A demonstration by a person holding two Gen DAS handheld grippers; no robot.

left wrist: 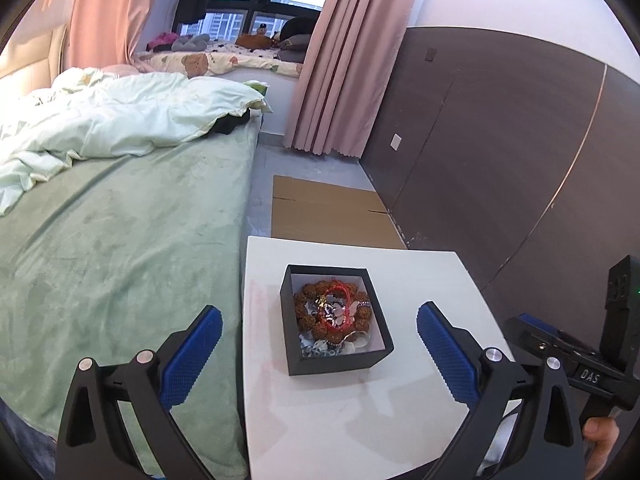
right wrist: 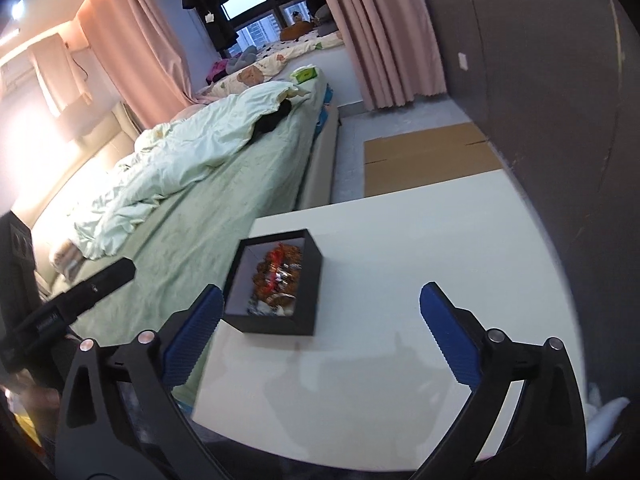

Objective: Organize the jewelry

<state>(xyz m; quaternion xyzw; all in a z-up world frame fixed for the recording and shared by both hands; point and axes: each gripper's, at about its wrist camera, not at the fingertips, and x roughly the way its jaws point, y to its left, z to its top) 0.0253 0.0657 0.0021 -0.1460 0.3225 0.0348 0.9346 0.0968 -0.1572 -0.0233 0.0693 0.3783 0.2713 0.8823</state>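
Observation:
A black open box (left wrist: 296, 360) stands on a white table (left wrist: 360, 420). Inside lie a brown bead bracelet (left wrist: 306, 312), a red cord bracelet (left wrist: 340, 308) and silver pieces (left wrist: 320, 350). My left gripper (left wrist: 319, 318) is open and empty, its blue pads either side of the box, above the table's near part. The box (right wrist: 308, 292) also shows in the right wrist view, blurred. My right gripper (right wrist: 322, 300) is open and empty, to the right of the box over the table (right wrist: 400, 280). The right gripper's body (left wrist: 580, 360) shows at the left view's right edge.
A bed with a green sheet (left wrist: 120, 240) and a pale duvet (left wrist: 120, 120) lies left of the table. Flat cardboard (left wrist: 328, 212) lies on the floor beyond it. A dark wall panel (left wrist: 500, 160) stands to the right. Pink curtains (left wrist: 352, 60) hang at the back.

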